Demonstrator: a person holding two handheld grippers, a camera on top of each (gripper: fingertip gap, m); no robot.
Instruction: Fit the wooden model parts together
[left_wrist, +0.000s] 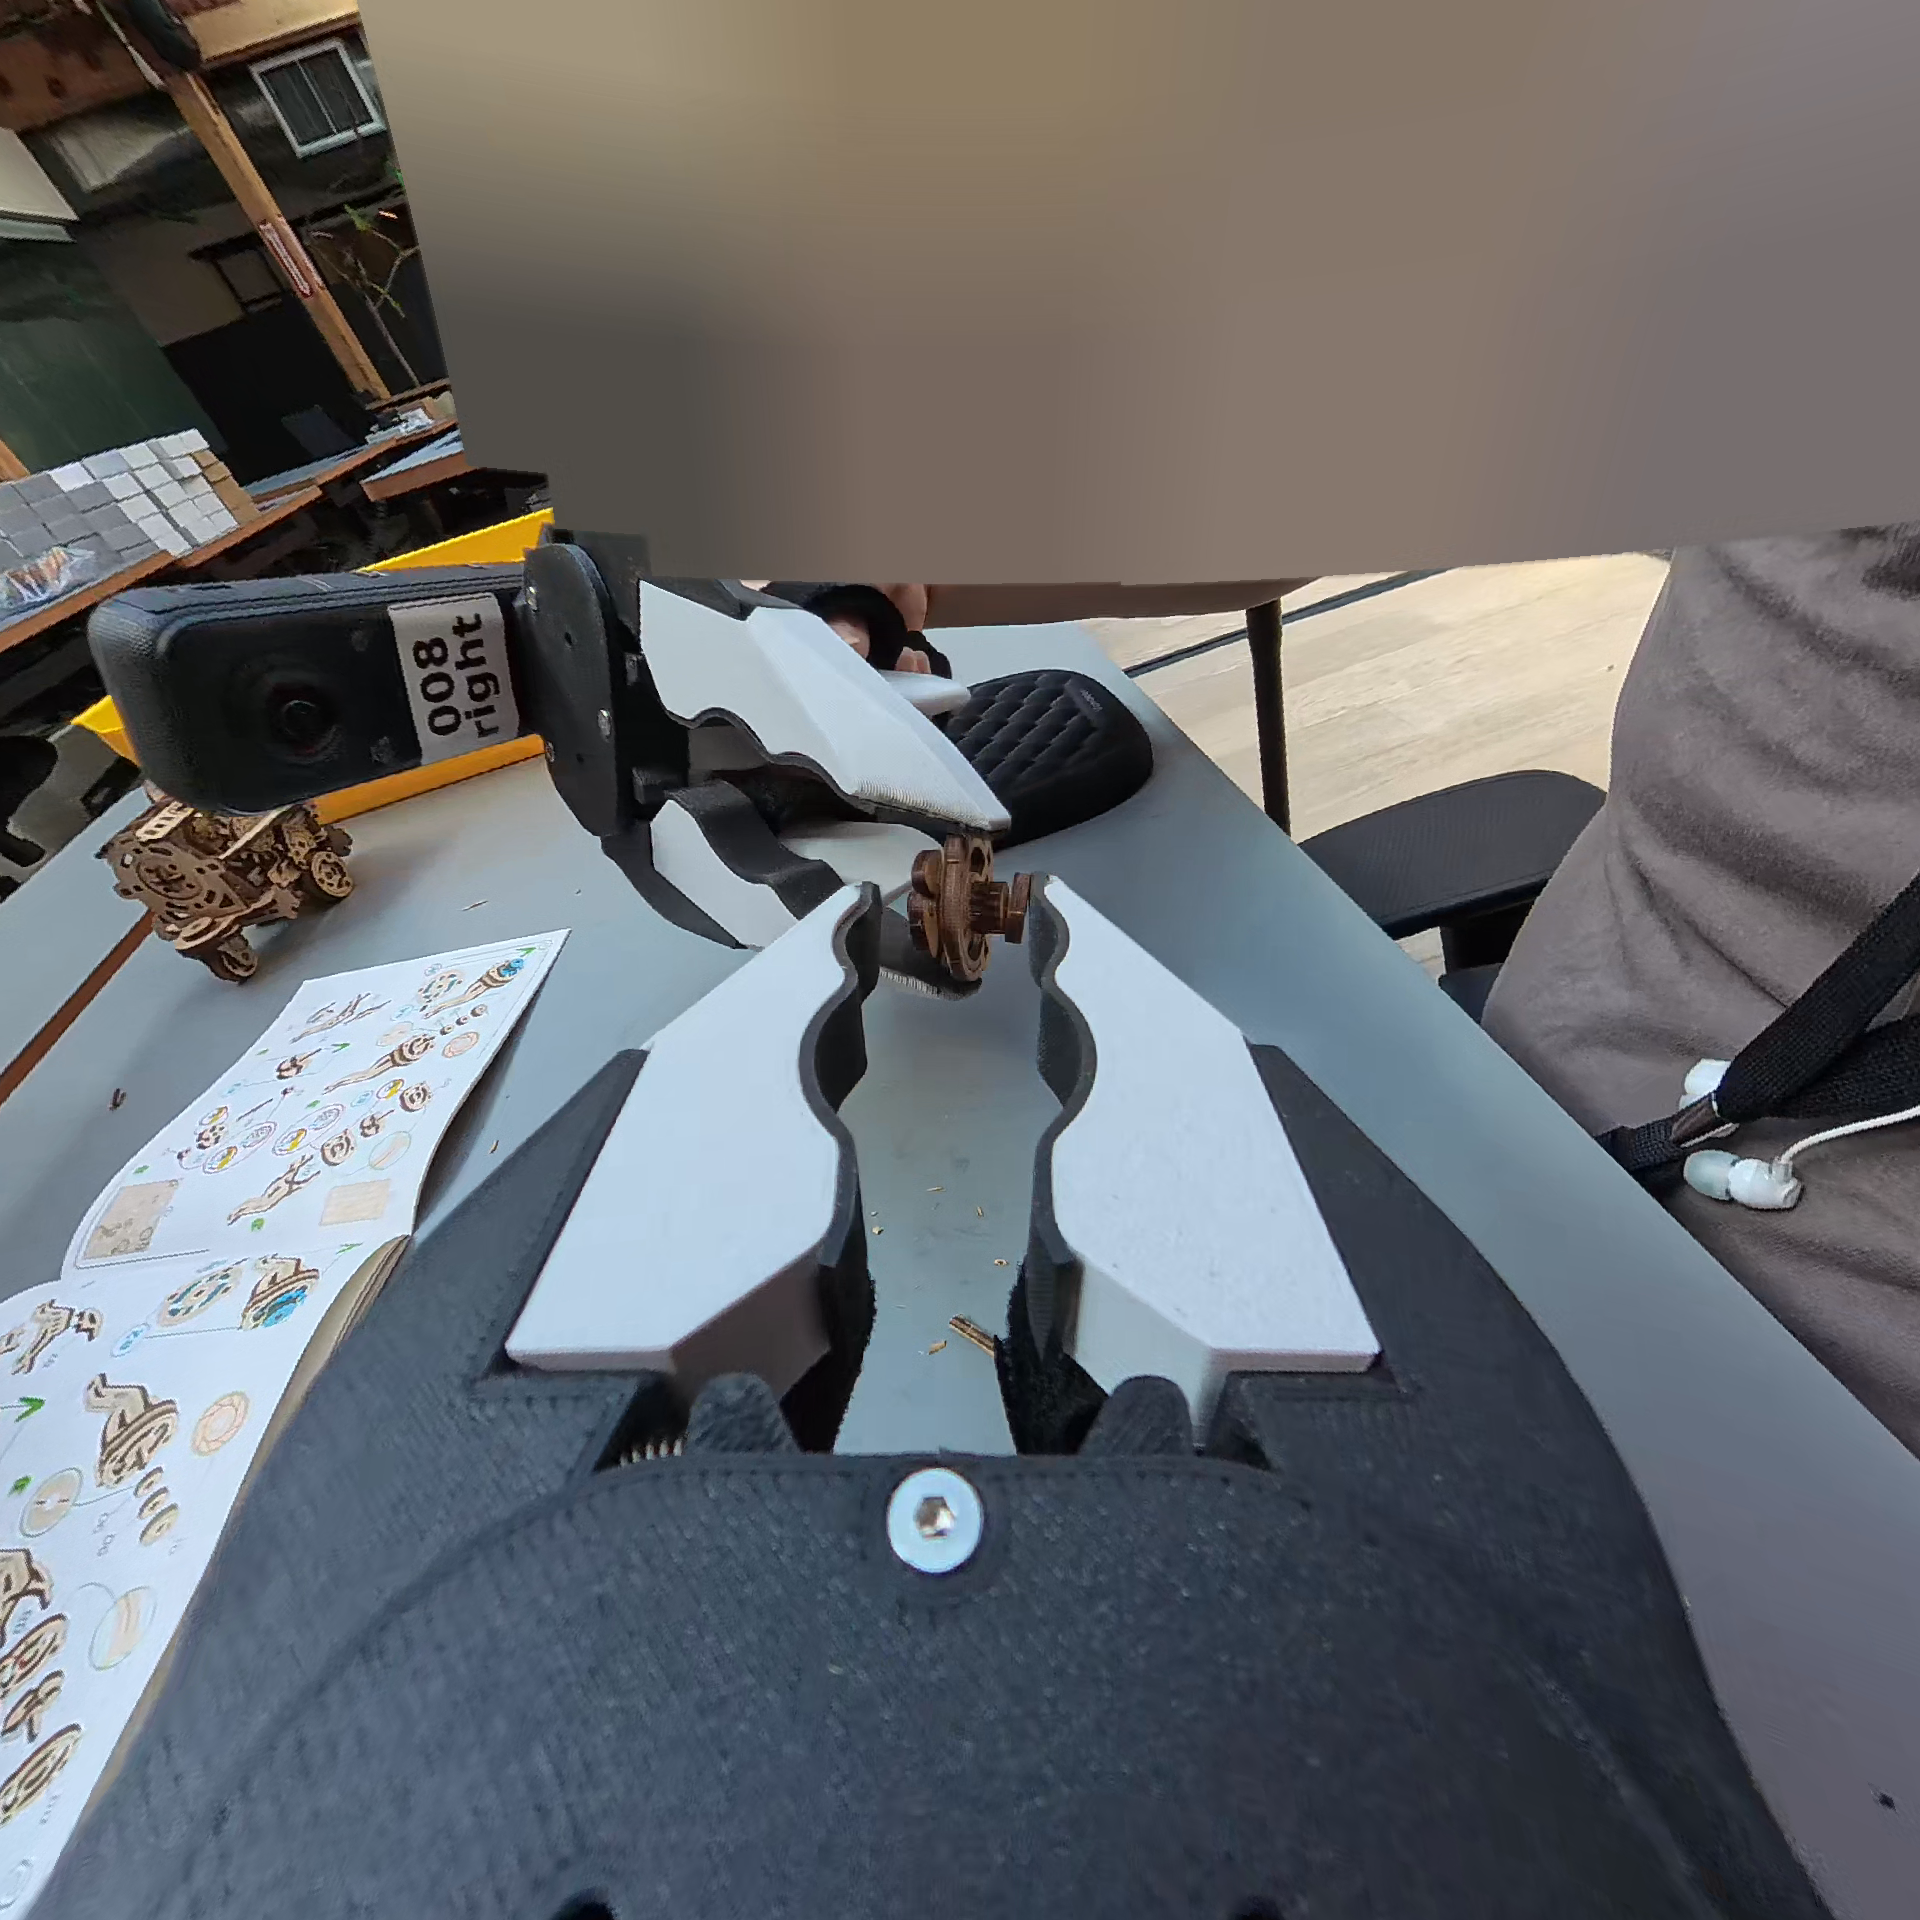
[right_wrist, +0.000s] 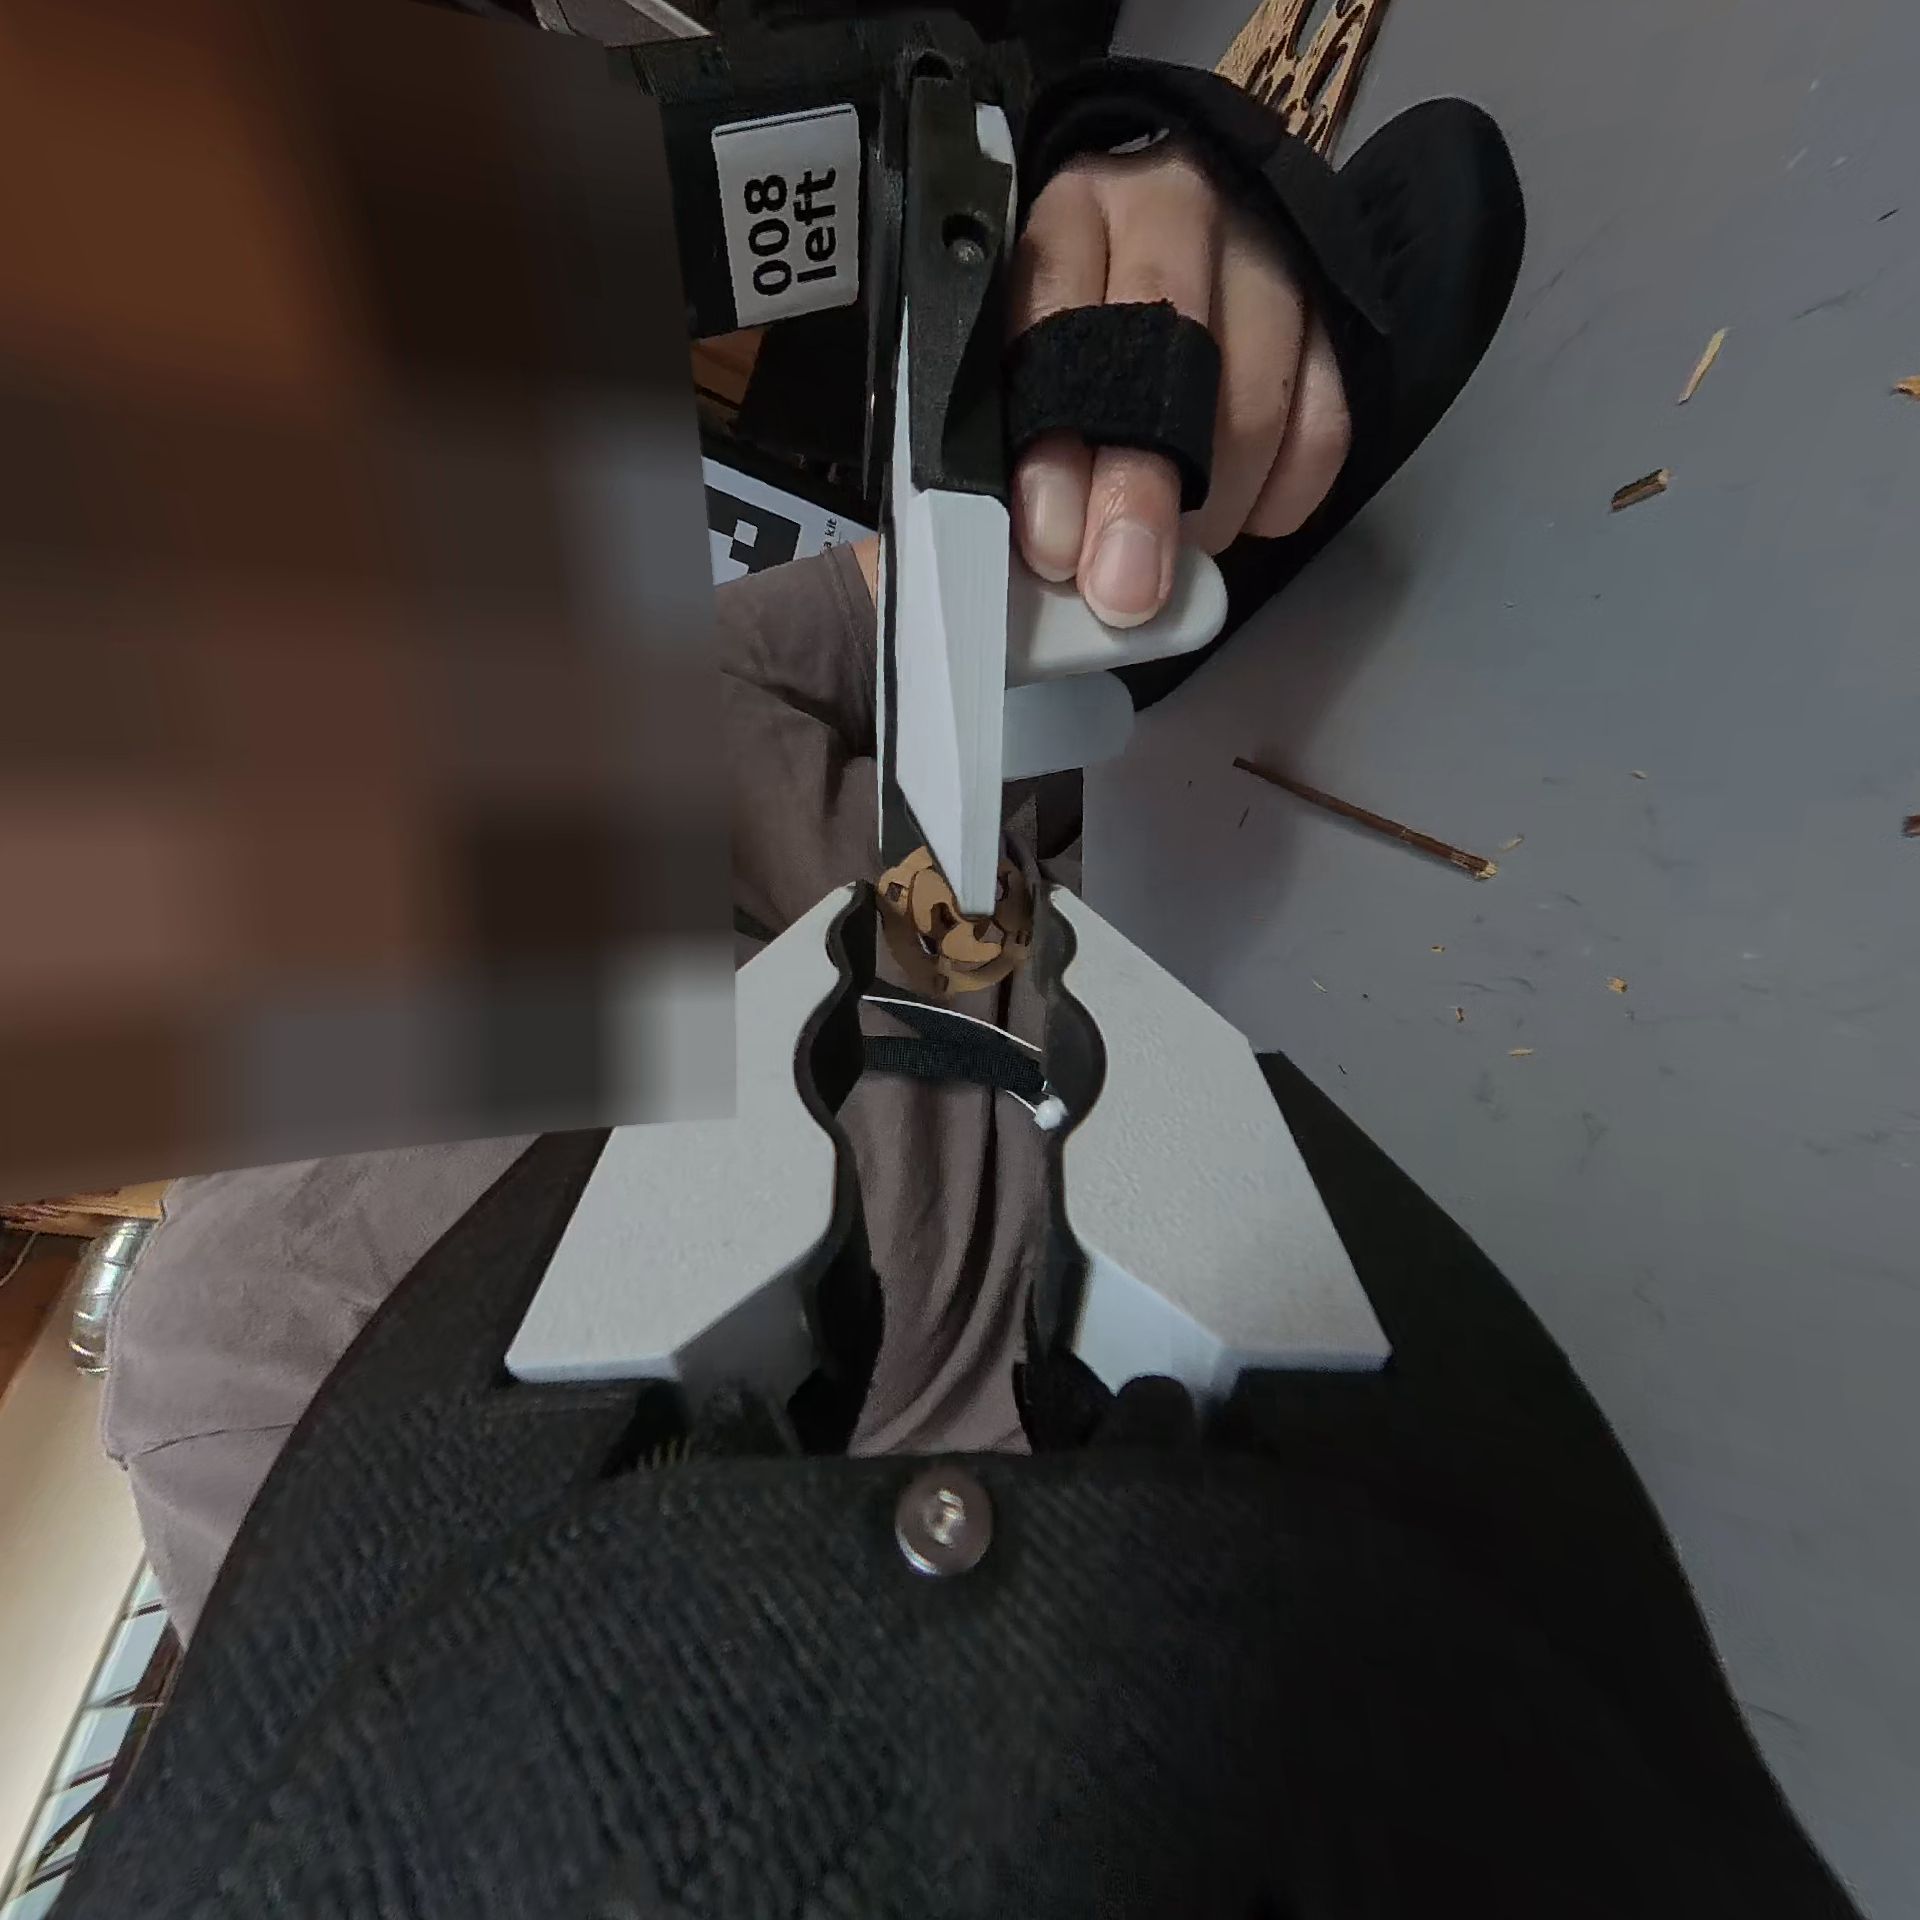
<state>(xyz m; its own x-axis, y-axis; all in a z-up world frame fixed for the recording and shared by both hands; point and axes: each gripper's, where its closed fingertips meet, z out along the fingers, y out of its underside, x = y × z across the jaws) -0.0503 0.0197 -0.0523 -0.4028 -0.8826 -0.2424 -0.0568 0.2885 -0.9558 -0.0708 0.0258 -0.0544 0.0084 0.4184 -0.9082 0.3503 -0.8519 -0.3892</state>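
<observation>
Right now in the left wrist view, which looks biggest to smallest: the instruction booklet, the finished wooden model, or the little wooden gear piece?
1. Instruction booklet, though it lies nearest the camera.
2. Finished wooden model.
3. Wooden gear piece.

Outdoor workshop, grey table (left_wrist: 1299, 997), timber beams (left_wrist: 265, 197)

Both grippers (left_wrist: 951, 914) (right_wrist: 951, 914) have white wavy-edged fingers (left_wrist: 707, 1143), black textured bodies and one silver screw (left_wrist: 935, 1523); black finger strap (right_wrist: 1112, 400).

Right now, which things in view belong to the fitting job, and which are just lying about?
In use: wooden gear piece, left gripper, right gripper, instruction booklet.

Lying about: assembled wooden model, black wrist rest, yellow bin, wood splinters.
</observation>
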